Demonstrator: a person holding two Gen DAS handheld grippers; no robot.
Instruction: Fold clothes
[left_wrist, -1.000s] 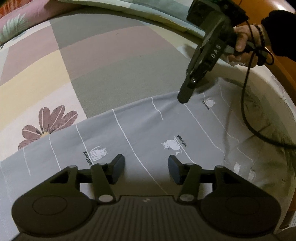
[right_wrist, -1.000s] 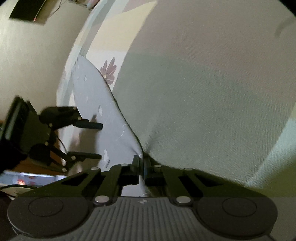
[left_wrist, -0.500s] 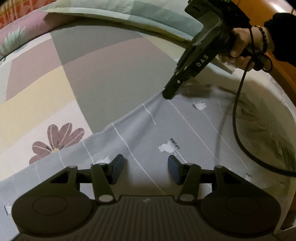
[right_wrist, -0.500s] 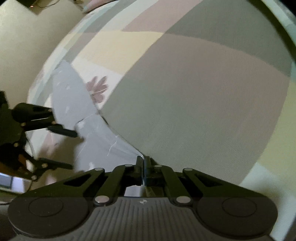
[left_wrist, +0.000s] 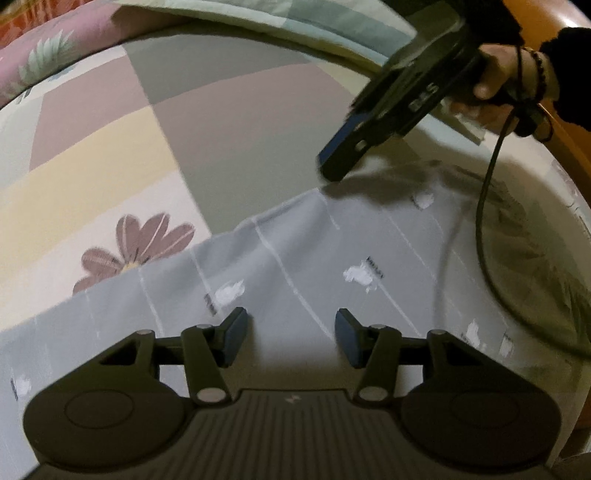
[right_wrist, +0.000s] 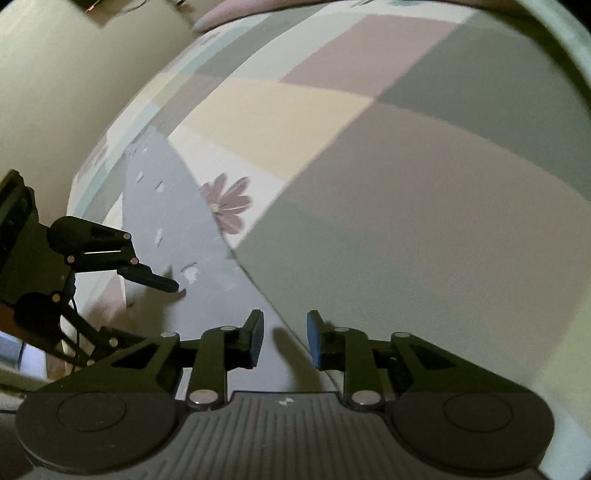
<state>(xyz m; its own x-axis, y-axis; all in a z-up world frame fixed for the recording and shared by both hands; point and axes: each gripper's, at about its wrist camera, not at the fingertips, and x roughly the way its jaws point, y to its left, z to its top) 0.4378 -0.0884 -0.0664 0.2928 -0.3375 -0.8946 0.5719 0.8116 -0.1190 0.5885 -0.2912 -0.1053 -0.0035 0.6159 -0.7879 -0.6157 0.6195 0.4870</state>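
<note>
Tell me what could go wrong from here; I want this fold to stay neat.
1. The right gripper has just been opening and no longer pinches the grey cloth, so the released corner may spring back or wrinkle.
2. The cable hangs over the cloth and could drag it.
3. The left gripper hovers open, holding nothing, so the cloth could slide on the bedsheet.

I see the garment lying flat on the bed: grey cloth with thin white stripes and small white animal prints with tiny lettering. Its far edge runs straight across the patchwork cover, partly covering a mauve flower print.
</note>
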